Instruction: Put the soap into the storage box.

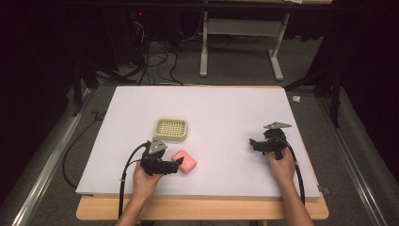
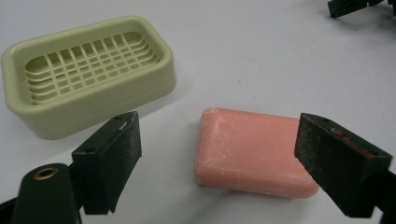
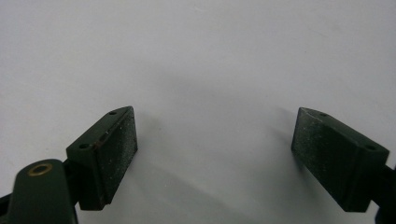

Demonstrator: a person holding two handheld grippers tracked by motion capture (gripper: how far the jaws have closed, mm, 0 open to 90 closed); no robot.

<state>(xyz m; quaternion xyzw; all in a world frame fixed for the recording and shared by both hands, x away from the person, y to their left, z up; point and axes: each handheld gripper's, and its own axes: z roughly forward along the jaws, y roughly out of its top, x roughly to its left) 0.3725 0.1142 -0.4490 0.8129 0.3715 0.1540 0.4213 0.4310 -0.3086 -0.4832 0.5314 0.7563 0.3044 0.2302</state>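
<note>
I am positioning the released left tool (image 2: 217, 158) around the pink soap bar (image 2: 250, 151) at lower centre; a shallow grip risks slippage. The right tool (image 3: 215, 154) is idling, released.

The high view looks forward and down from above the person's edge of the counter (image 1: 211, 108), far enough back to take in the whole white top and the floor beyond, with the soap dish (image 1: 171, 129) left of its middle. The left gripper view rides low and close, looking along its own two fingers (image 2: 109, 163) at the soap dish (image 2: 88, 74) and the pink soap (image 2: 250, 151) beside it, both shared with the high view. The right gripper view sits equally low, well right of the soap dish, facing bare white counter (image 3: 201, 60) between its fingers (image 3: 105, 156).
</note>
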